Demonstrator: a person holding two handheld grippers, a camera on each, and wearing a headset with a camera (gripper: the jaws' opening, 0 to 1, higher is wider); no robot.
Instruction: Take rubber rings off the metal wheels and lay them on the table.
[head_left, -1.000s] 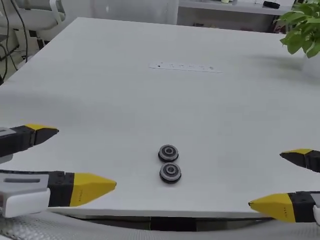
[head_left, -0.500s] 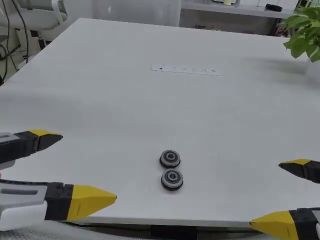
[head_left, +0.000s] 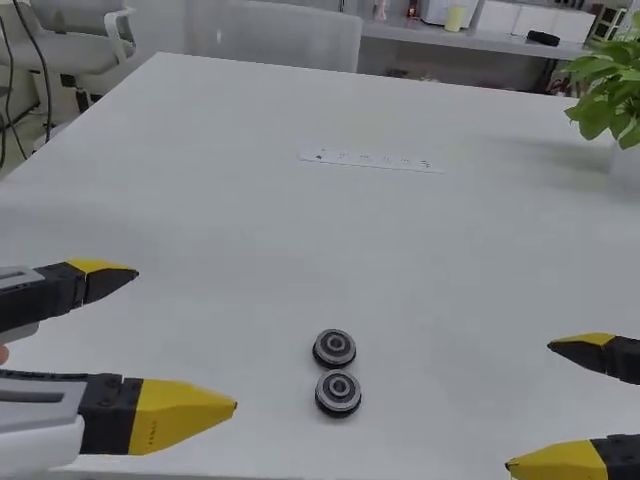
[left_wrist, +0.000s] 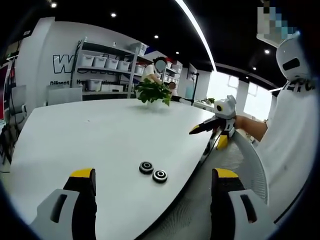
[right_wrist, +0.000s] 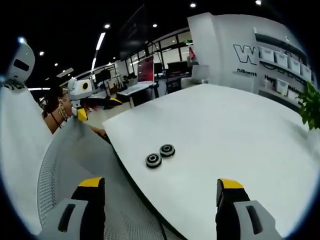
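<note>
Camera shifted, that's all: left gripper, right gripper still flank the wheels, jaws wide. Next up, grab a ring.

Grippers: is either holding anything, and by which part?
Nothing is held: left gripper and right gripper are open, apart from both wheels.
</note>
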